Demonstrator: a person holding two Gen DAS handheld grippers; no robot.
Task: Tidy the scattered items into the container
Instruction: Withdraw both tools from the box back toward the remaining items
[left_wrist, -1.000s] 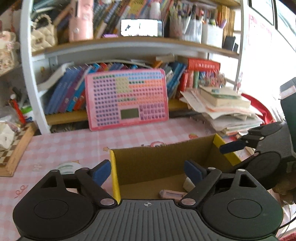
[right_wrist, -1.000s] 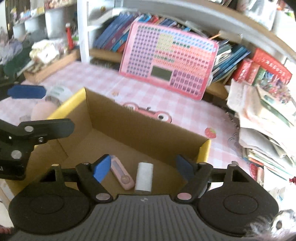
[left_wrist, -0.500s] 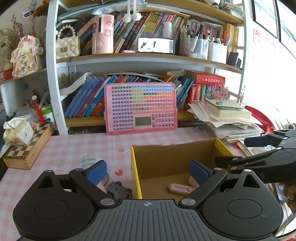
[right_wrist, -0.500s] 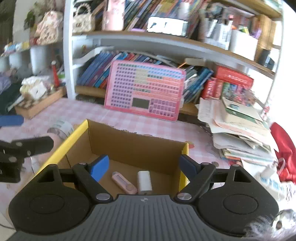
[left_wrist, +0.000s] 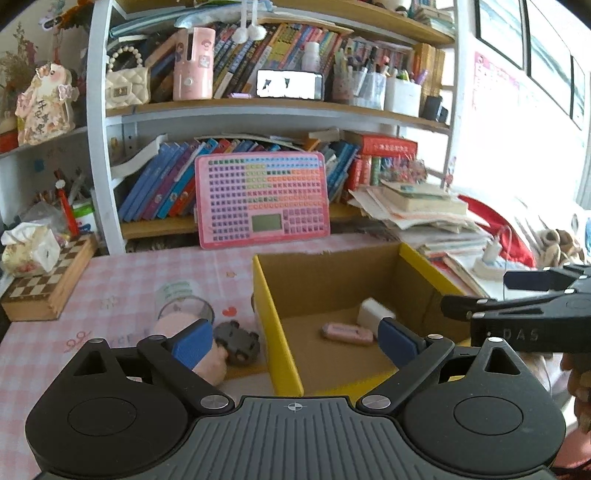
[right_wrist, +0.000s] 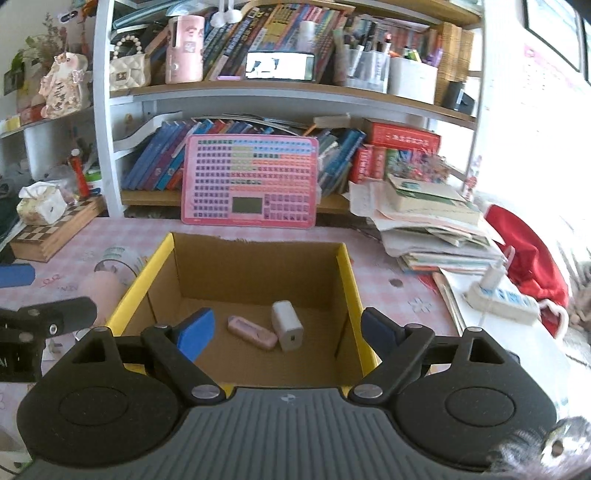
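Observation:
A cardboard box (left_wrist: 275, 321) (right_wrist: 147, 273) with yellow outer walls stands open on the pink checked table. Inside lie a pink eraser-like bar (left_wrist: 347, 332) (right_wrist: 253, 332) and a white block (left_wrist: 373, 312) (right_wrist: 287, 325). Left of the box sit a small dark grey toy (left_wrist: 238, 339), a pink soft cylinder (left_wrist: 210, 363) (right_wrist: 101, 291) and a clear round container (left_wrist: 181, 295). My left gripper (left_wrist: 294, 342) is open over the box's left wall, holding nothing. My right gripper (right_wrist: 288, 334) hovers at the box's near edge, jaws opening, nothing between them.
A pink keyboard toy (left_wrist: 262, 203) leans on the bookshelf behind the box. A stack of books and papers (left_wrist: 417, 210) and a white power strip (right_wrist: 502, 299) lie to the right. On the left are a chessboard box (left_wrist: 48, 280) and a tissue pack (left_wrist: 27, 247).
Both cameras have drawn back from the box, and the left one has shifted left, revealing the toy and pink cylinder. The right gripper has rolled level and its jaws stand wider.

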